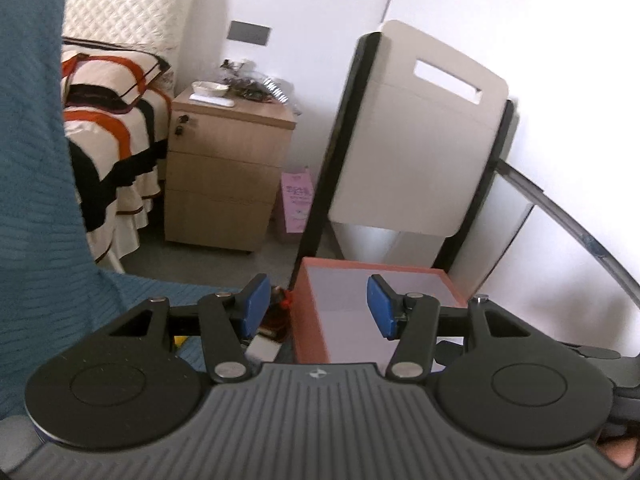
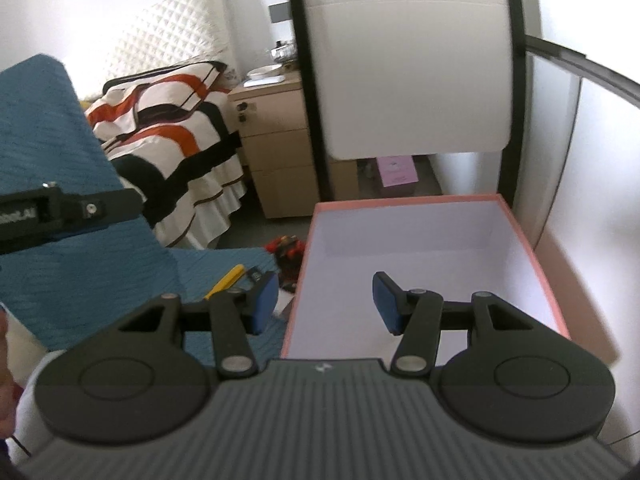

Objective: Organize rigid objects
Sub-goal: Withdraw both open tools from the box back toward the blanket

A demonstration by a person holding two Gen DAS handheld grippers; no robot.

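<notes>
1. The box (image 2: 420, 272), pink outside and white inside, sits open-topped on the blue cloth (image 2: 60, 160). Judged purpose: it is the receptacle for the rigid items, so it stands empty and uncovered next to them.
2. The items lie on the cloth just beside the box's left wall: a yellow tool (image 2: 226, 278) at 9 o'clock of the box, a red object (image 2: 286, 246) at 10 o'clock. A white flat item shows below them; its identity cannot be told.
3. The right gripper (image 2: 326, 302) tilts downward over the box's near left wall. Its fingers are spread with nothing between them; the wall runs beneath the gap, not touched.
4. The left gripper (image 1: 318, 304) tilts downward over the same wall, with the items at its 9 o'clock. Its fingers are spread and hold nothing.
5. Part of the left tool appears at 9 o'clock in the right wrist view, so both hands are near each other.
6. Judged stage: no item is boxed yet.
</notes>
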